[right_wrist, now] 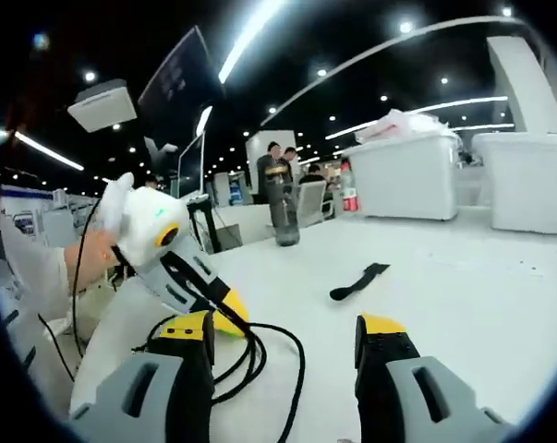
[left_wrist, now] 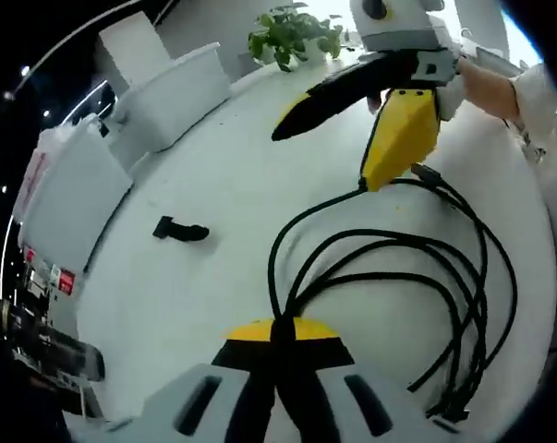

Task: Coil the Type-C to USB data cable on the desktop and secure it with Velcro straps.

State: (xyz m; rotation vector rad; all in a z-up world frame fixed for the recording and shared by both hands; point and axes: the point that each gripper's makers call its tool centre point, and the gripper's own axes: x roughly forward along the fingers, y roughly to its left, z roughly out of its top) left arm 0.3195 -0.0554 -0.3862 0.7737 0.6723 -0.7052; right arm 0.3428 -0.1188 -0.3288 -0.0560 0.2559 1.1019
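Here, left gripper (left_wrist: 280,334) pinching looped cable (left_wrist: 389,277), right gripper (right_wrist: 287,346) spread, Velcro strap (right_wrist: 359,281) beyond.

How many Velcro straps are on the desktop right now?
1. A single black Velcro strap lies flat on the white desktop, apart from the cable loops; the right gripper view shows it too. Others may be hidden outside the frames.
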